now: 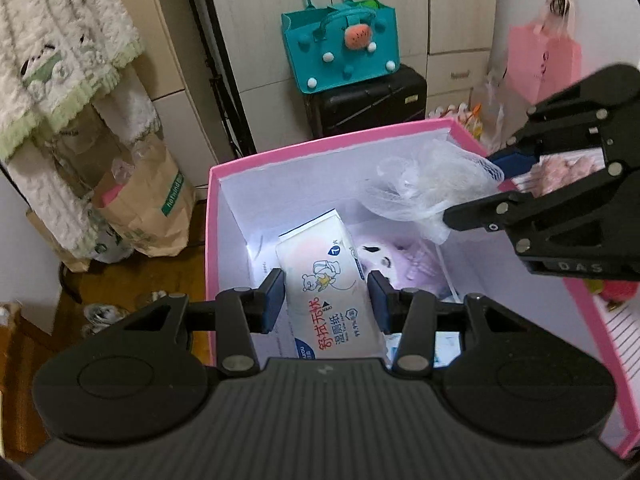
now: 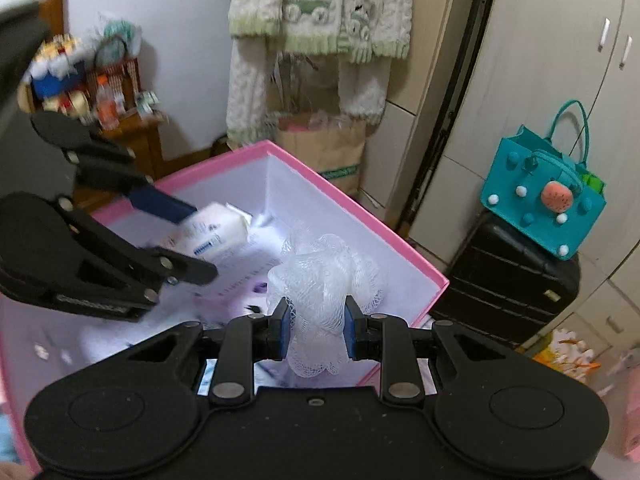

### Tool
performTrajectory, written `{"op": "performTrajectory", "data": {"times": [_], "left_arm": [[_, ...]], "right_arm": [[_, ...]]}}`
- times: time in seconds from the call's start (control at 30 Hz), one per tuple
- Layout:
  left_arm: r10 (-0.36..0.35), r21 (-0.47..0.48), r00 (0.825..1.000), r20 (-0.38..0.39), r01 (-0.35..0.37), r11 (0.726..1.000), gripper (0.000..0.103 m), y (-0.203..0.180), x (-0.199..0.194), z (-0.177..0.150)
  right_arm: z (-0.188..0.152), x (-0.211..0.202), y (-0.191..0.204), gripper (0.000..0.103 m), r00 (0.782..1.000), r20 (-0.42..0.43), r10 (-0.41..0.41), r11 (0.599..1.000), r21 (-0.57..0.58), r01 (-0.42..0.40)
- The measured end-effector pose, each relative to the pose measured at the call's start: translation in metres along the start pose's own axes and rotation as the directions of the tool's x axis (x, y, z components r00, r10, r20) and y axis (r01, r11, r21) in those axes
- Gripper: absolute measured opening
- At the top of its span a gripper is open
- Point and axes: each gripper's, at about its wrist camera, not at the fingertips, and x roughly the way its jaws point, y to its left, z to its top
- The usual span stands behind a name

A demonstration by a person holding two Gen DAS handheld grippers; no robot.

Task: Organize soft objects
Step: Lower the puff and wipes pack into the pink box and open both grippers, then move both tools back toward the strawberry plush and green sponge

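In the left wrist view we see our left gripper (image 1: 326, 300) clamped on a white wipes pack (image 1: 326, 292), one blue pad on each side of it. The pack hangs over the open pink box (image 1: 214, 216). Its print shows a small bear drawing, red Chinese characters "舒拭无忧", dark characters "湿厕纸" below them, and "99.9%". Inside the box, on the white floor, lies a purple plush (image 1: 394, 262) with a black eye mark. At the right our right gripper (image 1: 486, 196) comes in above the box and grips a white mesh sponge (image 1: 424, 184); the letters "DAS" stand on its black body. Behind the box a teal bag (image 1: 340, 48) sits on a black suitcase (image 1: 366, 100). A paper bag (image 1: 160, 208) at the left carries a green strip with "hotwind".

In the right wrist view the right gripper (image 2: 315, 328) squeezes the sponge (image 2: 324, 276) between its blue pads, above the right edge of the box (image 2: 360, 216). At the left, blurred, the left gripper (image 2: 200, 240) holds the pack (image 2: 212, 230) over the box; the writing on it we cannot read here. The plush (image 2: 240, 300) shows as a pale purple smear in the box.
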Motion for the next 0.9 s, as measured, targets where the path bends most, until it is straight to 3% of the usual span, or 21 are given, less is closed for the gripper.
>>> {"op": "performTrajectory", "data": {"times": [0.1, 0.23, 0.43, 0.6, 0.9], "left_arm": [[0.013, 0.007, 1.000, -0.005, -0.012, 1.000, 0.044, 0.002, 0.004, 0.004], [0.023, -0.023, 1.000, -0.003, -0.023, 0.999, 0.047, 0.006, 0.007, 0.008], [0.007, -0.067, 0.997, 0.072, -0.002, 0.998, 0.054, 0.010, -0.017, -0.002], [-0.011, -0.088, 0.993, 0.115, 0.021, 0.996, 0.054, 0.008, -0.043, -0.012], [-0.113, -0.060, 0.985, 0.129, 0.122, 0.991, 0.062, -0.014, -0.099, -0.026]], "right_arm": [[0.000, 0.011, 0.000, 0.032, 0.998, -0.040, -0.044, 0.999, -0.034, 0.043], [0.001, 0.019, -0.001, 0.043, 0.997, -0.060, -0.048, 0.999, -0.025, 0.047], [-0.001, 0.007, -0.003, 0.052, 0.999, -0.017, -0.046, 0.999, 0.001, 0.046], [-0.008, -0.025, -0.009, 0.053, 0.999, 0.045, 0.013, 0.996, 0.092, -0.017], [-0.029, -0.096, -0.003, 0.053, 0.987, 0.106, 0.120, 0.968, 0.209, -0.140]]}}
